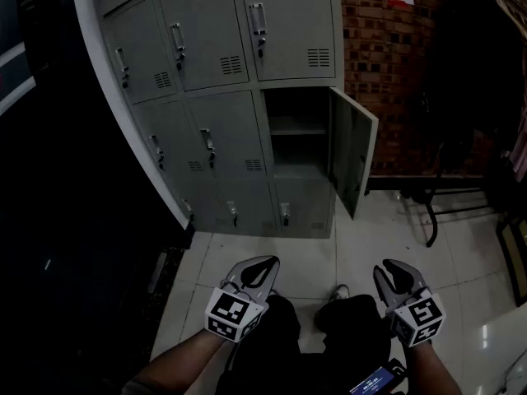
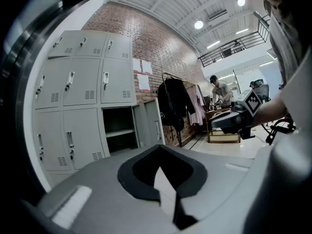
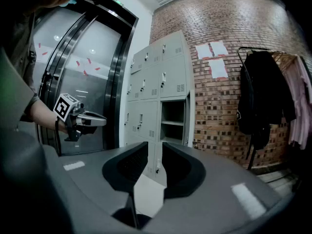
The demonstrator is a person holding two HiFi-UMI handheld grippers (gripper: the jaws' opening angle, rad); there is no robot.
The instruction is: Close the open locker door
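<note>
The left gripper [image 1: 265, 262] has its jaws pressed together on nothing, the open locker door [image 1: 352, 161] in the rightmost column, well ahead, looks light, stiff sheet metal best pushed near its free edge, and the right gripper [image 1: 387, 268] is slightly parted, empty.

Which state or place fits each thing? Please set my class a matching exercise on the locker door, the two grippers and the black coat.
Things:
1. locker door
2. left gripper
3. right gripper
4. black coat

States or places:
A. jaws slightly apart, nothing between them
B. hanging in front of the brick wall
C. swung open
D. jaws together

Pairs: 1-C; 2-D; 3-A; 4-B
</note>
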